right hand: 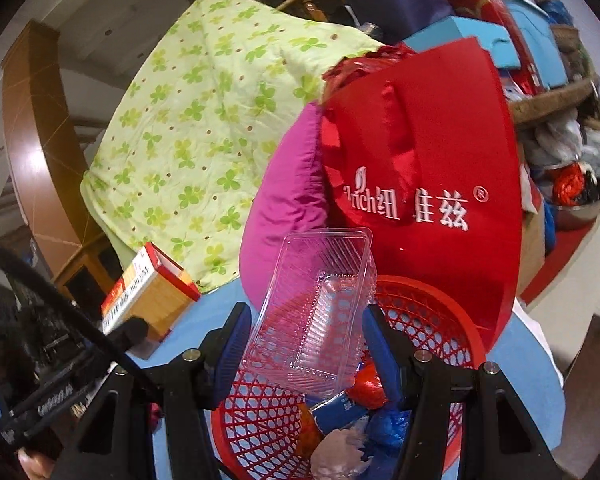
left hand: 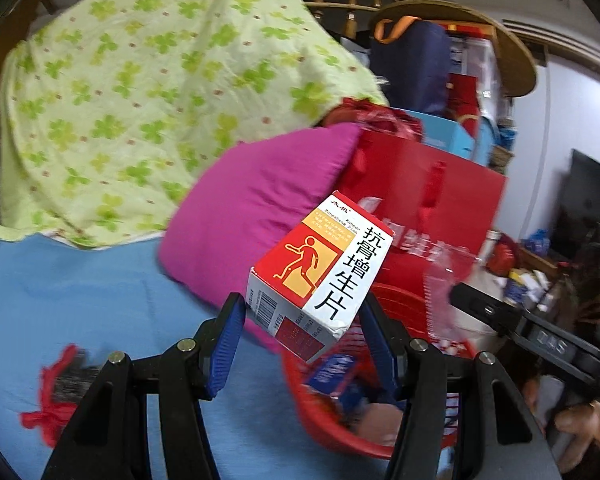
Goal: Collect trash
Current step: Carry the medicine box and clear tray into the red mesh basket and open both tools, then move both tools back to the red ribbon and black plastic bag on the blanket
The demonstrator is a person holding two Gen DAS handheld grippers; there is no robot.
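Observation:
My left gripper point(left hand: 302, 320) is shut on a red and white medicine box point(left hand: 320, 276), held tilted in the air just left of a red mesh basket point(left hand: 324, 412). My right gripper point(right hand: 300, 340) is shut on a clear plastic clamshell tray point(right hand: 320, 304), held over the same red basket point(right hand: 420, 312). Inside the basket lie crumpled wrappers, blue, orange and grey. The box point(right hand: 148, 288) shows at the left in the right wrist view. In the left wrist view the right gripper's body point(left hand: 540, 336) and the clear tray point(left hand: 448, 292) appear at the right.
The basket stands on a blue cloth point(left hand: 80, 300). Behind it lean a magenta pillow point(left hand: 252, 200), a red tote bag point(right hand: 420, 160) and a green clover-print quilt point(left hand: 140, 100). A red and black scrap point(left hand: 60, 384) lies on the cloth at the left. Cluttered furniture fills the background.

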